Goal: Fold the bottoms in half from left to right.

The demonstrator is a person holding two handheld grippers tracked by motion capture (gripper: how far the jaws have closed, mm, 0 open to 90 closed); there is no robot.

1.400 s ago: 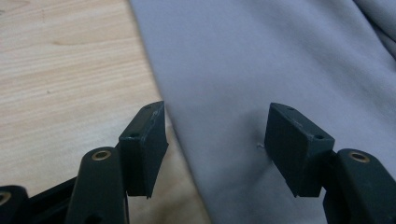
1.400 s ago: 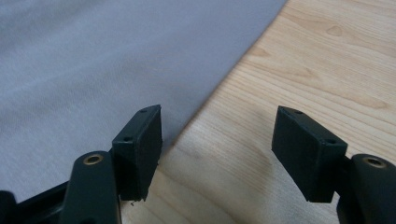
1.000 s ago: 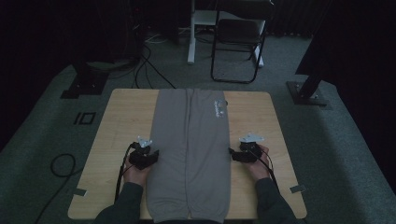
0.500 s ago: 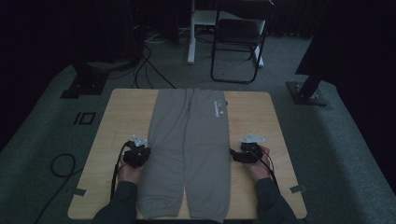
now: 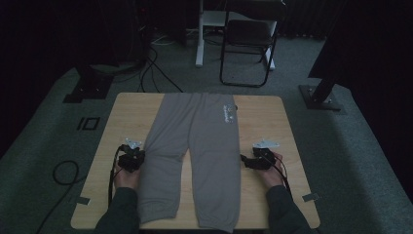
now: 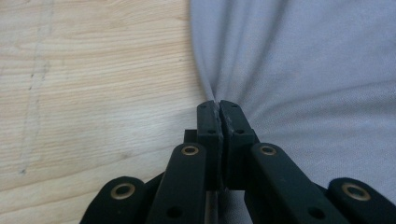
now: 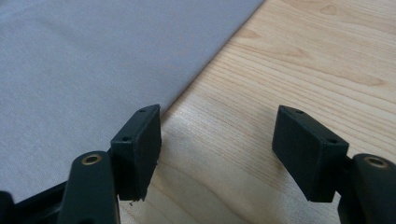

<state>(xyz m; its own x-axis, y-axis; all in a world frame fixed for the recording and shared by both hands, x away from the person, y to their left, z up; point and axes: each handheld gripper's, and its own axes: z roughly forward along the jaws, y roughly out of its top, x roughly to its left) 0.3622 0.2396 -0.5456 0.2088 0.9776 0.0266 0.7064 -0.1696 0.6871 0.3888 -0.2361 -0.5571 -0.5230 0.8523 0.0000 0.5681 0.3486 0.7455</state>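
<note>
Now the grey trousers (image 5: 197, 156) are lying flat along the worktop (image 5: 272, 122), waist far from me. I am pinching their left leg edge with the left gripper (image 6: 218, 103), fingers clamped on cloth, probably to spread the legs. The right gripper (image 7: 217, 140) is waiting, fingers apart, just beside the other edge.

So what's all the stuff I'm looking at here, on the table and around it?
Grey cotton sweatpants: one, grey, flat along the table's middle, waistband at the far end.
Light wooden table: one, pale wood, centre.
Black folding chair: one, black, on the floor beyond the table.
White desk leg: one, white, left of the chair.
Black floor cables: several, black, far left floor.
Left hand-held gripper: one, black, pinching the sweatpants' left edge.
Right hand-held gripper: one, black, open at the right edge.
</note>
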